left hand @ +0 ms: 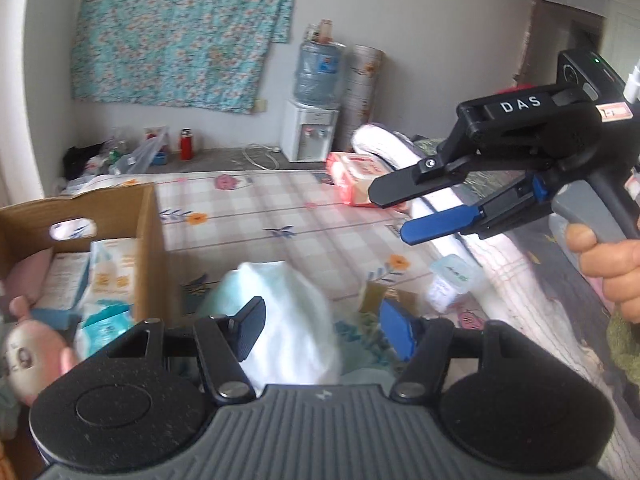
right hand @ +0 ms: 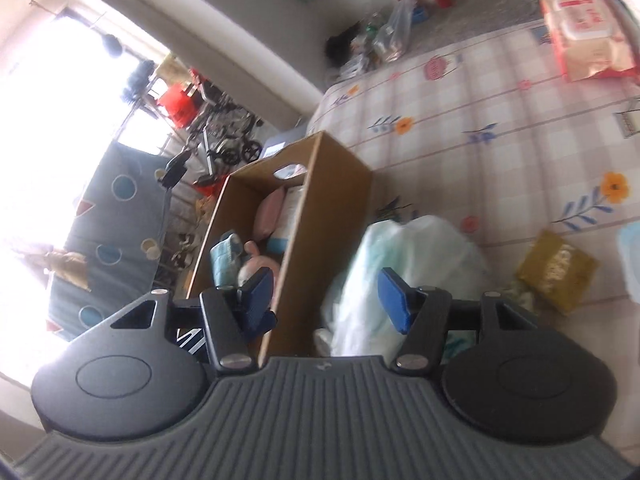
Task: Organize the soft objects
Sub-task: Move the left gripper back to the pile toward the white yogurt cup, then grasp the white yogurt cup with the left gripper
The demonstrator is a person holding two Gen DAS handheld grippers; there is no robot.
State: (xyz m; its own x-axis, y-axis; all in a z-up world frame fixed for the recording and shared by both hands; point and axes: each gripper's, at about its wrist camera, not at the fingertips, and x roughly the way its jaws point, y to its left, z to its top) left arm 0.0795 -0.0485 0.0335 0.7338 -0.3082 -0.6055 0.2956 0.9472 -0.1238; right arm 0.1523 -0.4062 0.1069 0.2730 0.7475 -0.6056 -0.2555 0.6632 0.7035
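Checked floral bedsheet (left hand: 280, 208) holds a cardboard box (right hand: 320, 216) of soft items beside a white plastic bag (right hand: 400, 264). Both the left gripper (left hand: 320, 320) and right gripper (right hand: 326, 296) hover with jaws parted, gripping nothing.

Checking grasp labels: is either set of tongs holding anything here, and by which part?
Nothing is held. The left tongs and right tongs both stand open and empty.

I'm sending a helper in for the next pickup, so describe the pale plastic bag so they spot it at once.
Find the open cardboard box on the flowered checked bedspread. Just outside its long side lies the bag, crumpled, whitish with a mint tint. It is the largest loose item there, unlike the small olive-gold packet beside it.
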